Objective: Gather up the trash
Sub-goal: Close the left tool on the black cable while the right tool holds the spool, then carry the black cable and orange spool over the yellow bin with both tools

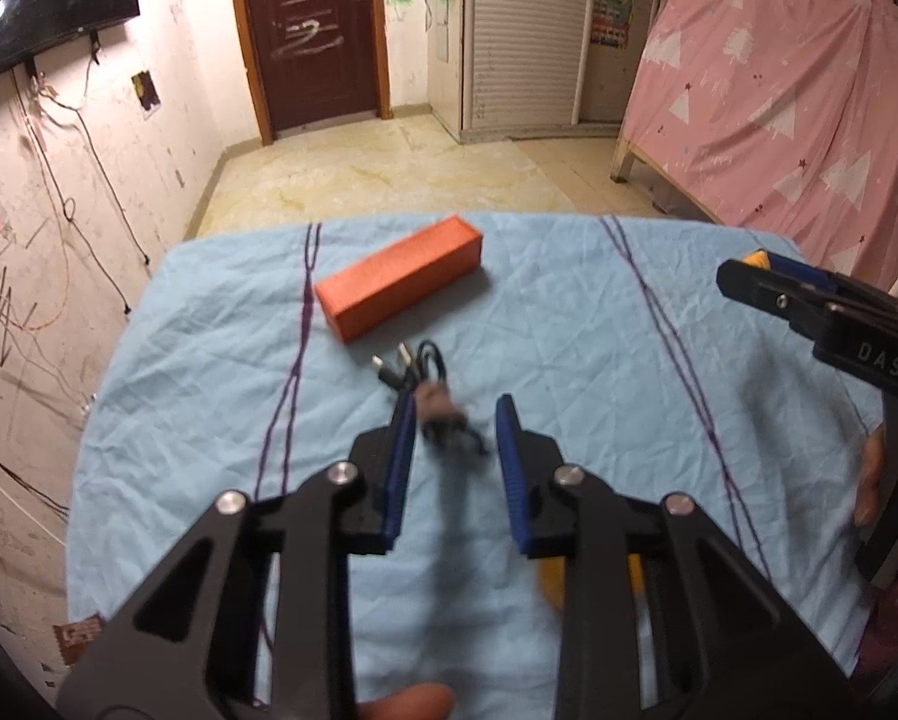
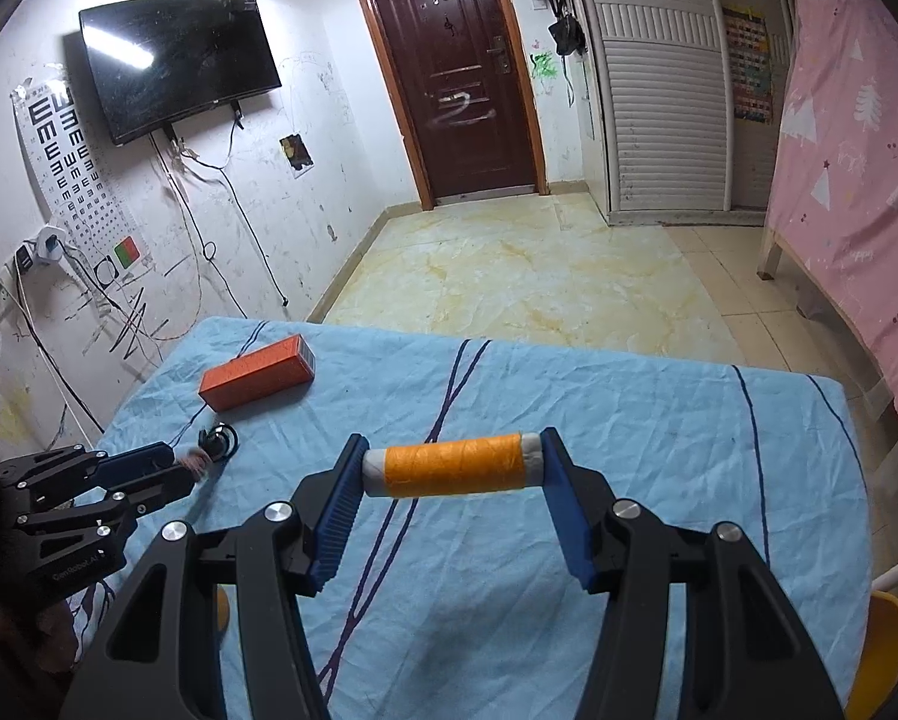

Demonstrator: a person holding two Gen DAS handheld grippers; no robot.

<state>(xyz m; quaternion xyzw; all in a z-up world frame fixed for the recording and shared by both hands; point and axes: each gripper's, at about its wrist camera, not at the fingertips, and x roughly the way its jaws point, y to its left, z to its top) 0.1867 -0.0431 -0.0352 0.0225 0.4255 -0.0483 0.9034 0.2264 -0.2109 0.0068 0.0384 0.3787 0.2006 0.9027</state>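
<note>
blue-clothed table (image 2: 658, 420): right gripper (image 2: 451, 462) pinches orange spool (image 2: 451, 465), left gripper (image 1: 454, 420) seemingly pinches cable (image 1: 431, 402).

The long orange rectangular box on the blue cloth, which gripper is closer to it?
Left. The left gripper sits just short of the orange box, at the coiled black cable. The right gripper is off to the side, holding an orange thread spool.

On the worktop (image 1: 568, 330), the cable bundle (image 1: 425, 372) lies at the tips of the left hand-held gripper (image 1: 454, 420), between its jaws. The box (image 1: 398, 285) lies just beyond the bundle, slightly to the left. Well to the right is the right hand-held gripper (image 2: 454, 468), with the spool (image 2: 449, 474) crosswise between its jaws, above the worktop. The floor (image 2: 508, 276) and the door (image 2: 454, 72) lie beyond the far edge.
</note>
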